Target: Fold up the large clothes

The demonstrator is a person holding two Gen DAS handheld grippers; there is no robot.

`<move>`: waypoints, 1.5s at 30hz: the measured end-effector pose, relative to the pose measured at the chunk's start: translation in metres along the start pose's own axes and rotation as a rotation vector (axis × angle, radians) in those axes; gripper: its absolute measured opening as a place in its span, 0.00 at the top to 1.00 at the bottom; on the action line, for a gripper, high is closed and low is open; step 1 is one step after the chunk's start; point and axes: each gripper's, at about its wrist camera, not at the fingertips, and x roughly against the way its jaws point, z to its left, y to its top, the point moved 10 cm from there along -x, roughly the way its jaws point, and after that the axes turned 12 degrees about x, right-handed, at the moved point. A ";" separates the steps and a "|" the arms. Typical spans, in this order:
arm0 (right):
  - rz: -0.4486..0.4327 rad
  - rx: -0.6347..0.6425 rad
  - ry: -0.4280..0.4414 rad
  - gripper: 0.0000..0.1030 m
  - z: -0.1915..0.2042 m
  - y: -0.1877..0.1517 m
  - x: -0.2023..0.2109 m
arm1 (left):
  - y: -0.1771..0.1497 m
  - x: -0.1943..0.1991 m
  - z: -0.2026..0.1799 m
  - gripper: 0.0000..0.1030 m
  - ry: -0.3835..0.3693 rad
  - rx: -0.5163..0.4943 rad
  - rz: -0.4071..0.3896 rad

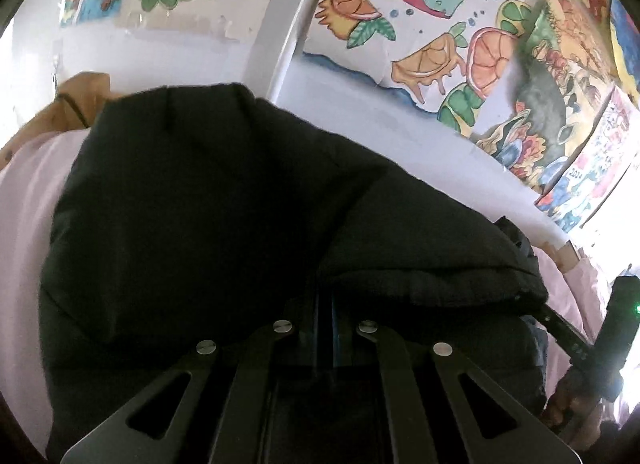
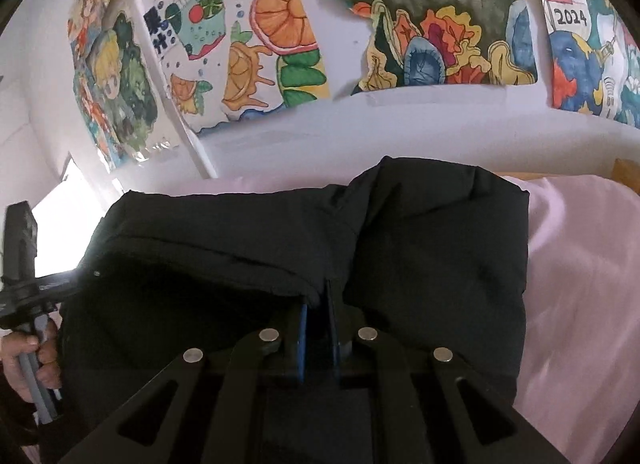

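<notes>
A large black padded jacket [image 1: 208, 200] lies bunched on a pale pink bed sheet [image 1: 24, 224] and fills the middle of both views [image 2: 432, 248]. My left gripper [image 1: 326, 304] is shut on a fold of the jacket, its fingertips buried in the cloth. My right gripper [image 2: 318, 304] is shut on the jacket's near edge, with cloth pinched between its blue pads [image 2: 303, 328]. The other gripper shows at the edge of each view, at the right in the left wrist view [image 1: 612, 328] and at the left in the right wrist view [image 2: 24, 264].
A white wall [image 2: 360, 128] with colourful drawings [image 2: 280, 44] stands just behind the bed. A brown garment [image 1: 76, 104] lies at the far left of the bed. Pink sheet [image 2: 580, 284] spreads to the right of the jacket.
</notes>
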 end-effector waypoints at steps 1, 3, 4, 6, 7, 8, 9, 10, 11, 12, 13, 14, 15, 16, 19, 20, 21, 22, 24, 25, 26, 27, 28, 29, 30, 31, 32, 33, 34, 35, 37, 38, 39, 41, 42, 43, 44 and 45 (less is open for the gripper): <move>-0.002 0.000 0.001 0.89 0.001 0.001 0.003 | -0.001 -0.001 0.001 0.97 -0.003 -0.006 -0.001; -0.014 0.002 0.001 0.88 0.002 0.011 0.014 | -0.001 -0.002 0.001 0.98 -0.009 -0.019 -0.002; -0.029 0.003 -0.001 0.88 0.003 0.017 0.020 | -0.001 -0.002 0.002 0.98 -0.018 -0.023 -0.002; -0.113 0.000 0.000 0.82 0.001 0.040 0.038 | -0.002 -0.003 0.004 0.98 -0.038 -0.016 -0.001; -0.142 -0.005 -0.004 0.80 0.000 0.050 0.041 | -0.003 -0.003 0.004 0.98 -0.042 -0.014 0.001; -0.158 -0.010 -0.002 0.77 0.000 0.060 0.041 | -0.003 -0.004 0.004 0.98 -0.045 -0.014 0.002; -0.147 -0.014 0.018 0.77 0.002 0.071 0.033 | -0.003 -0.004 0.004 0.98 -0.046 -0.015 0.004; -0.121 -0.014 0.033 0.77 0.006 0.076 0.023 | -0.003 -0.004 0.004 0.98 -0.048 -0.016 0.007; -0.081 -0.006 0.044 0.77 0.010 0.077 0.009 | -0.003 -0.003 0.003 0.98 -0.054 -0.015 0.002; -0.028 0.007 0.059 0.77 0.017 0.073 -0.006 | -0.002 -0.001 0.002 0.97 -0.070 -0.007 0.007; 0.031 0.019 0.078 0.77 0.024 0.064 -0.022 | -0.001 0.003 0.001 0.96 -0.085 0.003 0.012; 0.081 0.035 0.072 0.77 0.028 0.051 -0.035 | 0.000 0.007 0.000 0.94 -0.089 0.010 0.010; 0.092 0.050 0.056 0.77 0.030 0.042 -0.040 | 0.001 0.015 0.001 0.91 -0.077 0.020 0.000; 0.085 0.059 0.050 0.77 0.031 0.036 -0.041 | 0.002 0.021 0.002 0.89 -0.062 0.021 -0.008; 0.060 0.053 0.061 0.77 0.031 0.019 -0.040 | 0.003 0.040 -0.003 0.63 -0.061 -0.009 -0.060; 0.059 0.047 0.067 0.77 0.030 0.015 -0.041 | 0.004 0.047 -0.007 0.58 -0.071 -0.018 -0.083; 0.059 0.044 0.070 0.77 0.028 0.011 -0.042 | 0.006 0.052 -0.013 0.58 -0.087 -0.026 -0.106; 0.057 0.043 0.072 0.77 0.028 0.009 -0.042 | 0.008 0.056 -0.018 0.58 -0.102 -0.024 -0.122; 0.058 0.044 0.072 0.77 0.028 0.006 -0.043 | 0.015 0.065 -0.030 0.58 -0.148 0.005 -0.157; 0.058 0.050 0.069 0.77 0.028 0.003 -0.043 | 0.018 0.068 -0.034 0.57 -0.159 0.015 -0.169; 0.057 0.059 0.064 0.77 0.029 0.003 -0.044 | 0.022 0.070 -0.038 0.56 -0.162 0.024 -0.181; 0.058 0.067 0.060 0.77 0.030 0.004 -0.045 | 0.027 0.072 -0.044 0.51 -0.159 0.024 -0.199; 0.056 0.070 0.059 0.77 0.030 0.004 -0.044 | 0.030 0.070 -0.050 0.49 -0.157 0.005 -0.206; 0.053 0.068 0.061 0.77 0.029 0.003 -0.043 | 0.031 0.064 -0.056 0.46 -0.137 -0.028 -0.203; 0.051 0.064 0.061 0.77 0.029 0.004 -0.044 | 0.031 0.056 -0.059 0.46 -0.102 -0.062 -0.193; 0.049 0.063 0.062 0.77 0.028 0.002 -0.044 | 0.030 0.040 -0.061 0.46 -0.032 -0.105 -0.174; 0.045 0.066 0.059 0.77 0.028 0.001 -0.044 | 0.029 0.027 -0.060 0.46 0.015 -0.131 -0.156; 0.042 0.070 0.055 0.77 0.028 0.000 -0.044 | 0.026 0.003 -0.057 0.46 0.107 -0.180 -0.121; 0.039 0.075 0.051 0.77 0.029 0.000 -0.044 | 0.022 -0.016 -0.050 0.46 0.181 -0.207 -0.097; 0.035 0.079 0.049 0.77 0.029 0.000 -0.044 | 0.019 -0.028 -0.043 0.44 0.217 -0.216 -0.082; 0.041 0.082 0.055 0.78 0.029 -0.002 -0.049 | 0.014 -0.049 -0.027 0.44 0.212 -0.190 -0.068; 0.045 0.081 0.057 0.78 0.029 -0.004 -0.052 | 0.014 -0.053 -0.021 0.44 0.181 -0.167 -0.071; 0.043 0.080 0.059 0.78 0.029 -0.007 -0.056 | 0.014 -0.057 -0.015 0.42 0.142 -0.144 -0.083; 0.036 0.081 0.062 0.78 0.029 -0.012 -0.063 | 0.012 -0.065 -0.005 0.42 0.107 -0.131 -0.099; 0.037 0.087 0.061 0.78 0.031 -0.016 -0.069 | 0.010 -0.072 -0.001 0.42 0.111 -0.138 -0.107; 0.042 0.095 0.057 0.78 0.031 -0.019 -0.074 | 0.009 -0.077 0.002 0.42 0.119 -0.145 -0.113; 0.050 0.102 0.051 0.78 0.032 -0.021 -0.079 | 0.008 -0.081 0.003 0.42 0.127 -0.151 -0.121; 0.060 0.107 0.046 0.78 0.032 -0.024 -0.085 | 0.007 -0.084 0.004 0.42 0.130 -0.155 -0.128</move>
